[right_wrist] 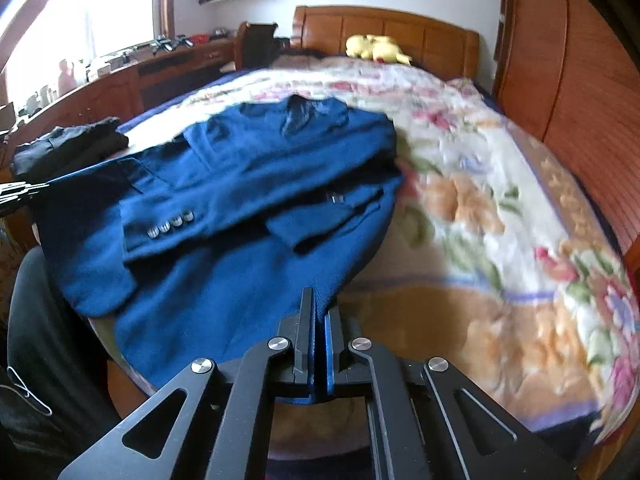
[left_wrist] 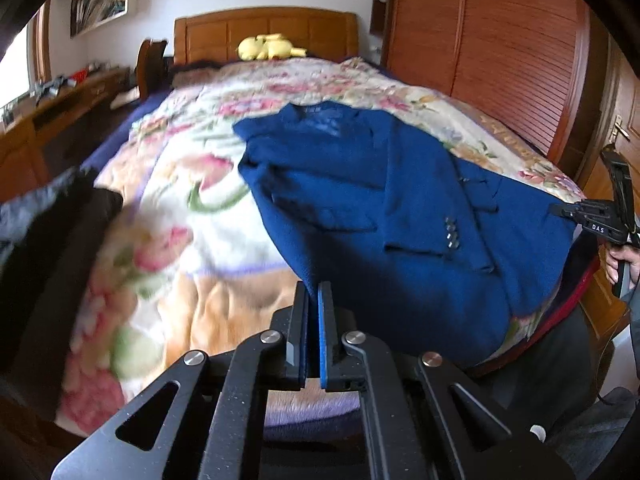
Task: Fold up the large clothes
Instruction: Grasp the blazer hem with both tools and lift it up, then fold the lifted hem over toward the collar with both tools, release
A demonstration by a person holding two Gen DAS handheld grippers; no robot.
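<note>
Jacket [left_wrist: 400, 208]: blue, thick, soft (likely floppy), lies on bed [left_wrist: 192, 216] | left hand-held gripper [left_wrist: 314, 292] pinches near hem corner | right hand-held gripper [right_wrist: 318, 308] pinches other hem corner | best hold: hem corners.

A bed [left_wrist: 264, 28] with a wooden headboard carries a floral blanket [left_wrist: 188, 216]; on it lie a blue blazer [left_wrist: 360, 200] (sleeves folded across), dark folded clothes [right_wrist: 72, 144] and a yellow plush toy [left_wrist: 268, 46].

Blue jacket [left_wrist: 400, 200] (hem in closed left tongs [left_wrist: 316, 300]) on bed [left_wrist: 180, 208]
</note>
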